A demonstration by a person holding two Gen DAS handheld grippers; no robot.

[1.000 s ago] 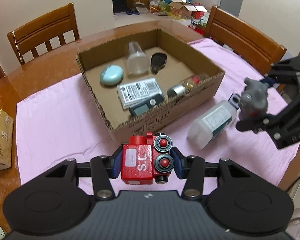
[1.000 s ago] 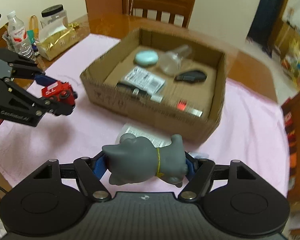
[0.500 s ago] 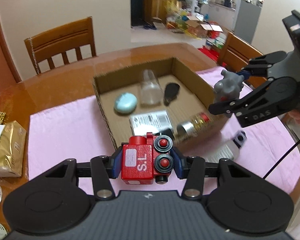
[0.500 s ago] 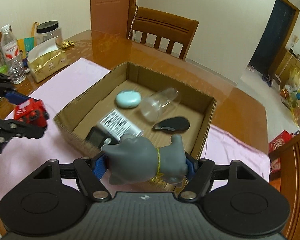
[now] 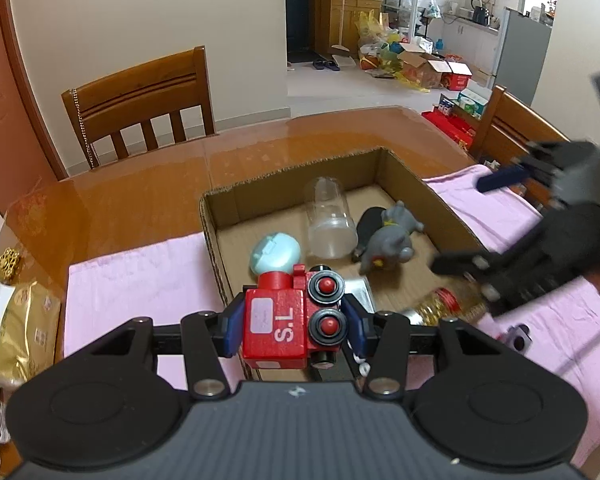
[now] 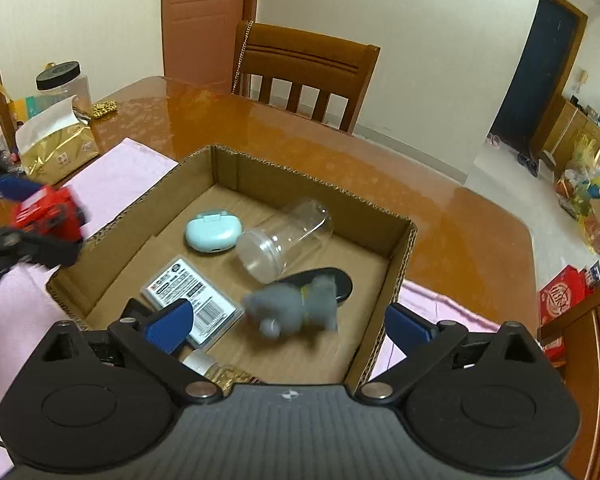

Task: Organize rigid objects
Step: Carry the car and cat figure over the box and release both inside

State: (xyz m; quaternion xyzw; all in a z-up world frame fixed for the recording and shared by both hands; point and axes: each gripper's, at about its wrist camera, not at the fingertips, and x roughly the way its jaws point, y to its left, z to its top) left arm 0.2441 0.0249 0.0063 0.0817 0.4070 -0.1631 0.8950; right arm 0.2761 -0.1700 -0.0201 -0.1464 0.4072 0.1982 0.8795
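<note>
Glossy orange-brown wood makes up the desk (image 6: 440, 216), with a pale pink cloth (image 5: 140, 276) spread over its near half and a slatted wooden chair (image 5: 144, 108) drawn up at the far edge, cream walls behind.

At the left edge of the right wrist view a gold foil tissue pack (image 6: 56, 148) and a clear plastic jar with a black lid (image 6: 66, 84) stand on bare wood, well apart from the open brown cardboard box (image 6: 400, 280) in mid-frame.

Low in the left wrist view, the left gripper (image 5: 294, 324) is clamped on a red wooden toy train marked "S.L" (image 5: 288, 320), held above the box's near wall.

Inside the box lie, left to right in the right wrist view, a mint-green oval case (image 6: 213, 230), a white labelled flat pack (image 6: 192, 296), a clear plastic cup on its side (image 6: 284, 238), and a grey rubber animal toy (image 6: 296, 306), blurred, lying partly over a black oval object (image 6: 340, 280) near the right wall. Bare cardboard shows between the case and the left wall.

The right gripper (image 6: 288, 326) is spread wide with nothing between its blue pads (image 6: 172, 324), above the box's near right part. A gold-filled bottle with a red cap (image 5: 448, 306) lies at the box's near right corner.
</note>
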